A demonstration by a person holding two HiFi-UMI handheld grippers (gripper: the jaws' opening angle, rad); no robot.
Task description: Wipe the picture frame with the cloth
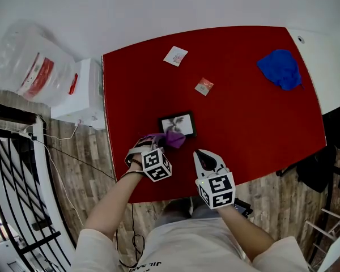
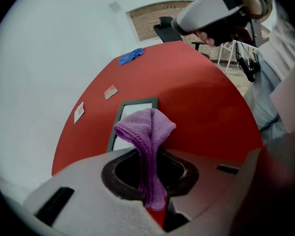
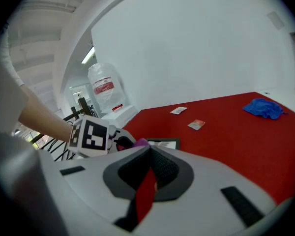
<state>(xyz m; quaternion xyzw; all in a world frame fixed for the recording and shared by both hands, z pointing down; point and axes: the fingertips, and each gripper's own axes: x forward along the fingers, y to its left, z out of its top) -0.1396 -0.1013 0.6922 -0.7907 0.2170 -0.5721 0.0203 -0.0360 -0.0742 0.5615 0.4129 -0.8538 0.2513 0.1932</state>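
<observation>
So the left claw (image 2: 154, 203) was clenched on a purple cloth (image 2: 146, 132), with the bunched end sitting on the near-left corner of the picture frame (image 1: 184, 122), which lay flat on the red tabletop (image 1: 243, 123) close to its near edge. The right claw (image 3: 148, 151) was shut with nothing in it, hovering just to the right of the frame. Way off at the far right corner sat a blue rag (image 1: 280, 68), with two little packets (image 1: 204, 86) lying beyond the frame.
</observation>
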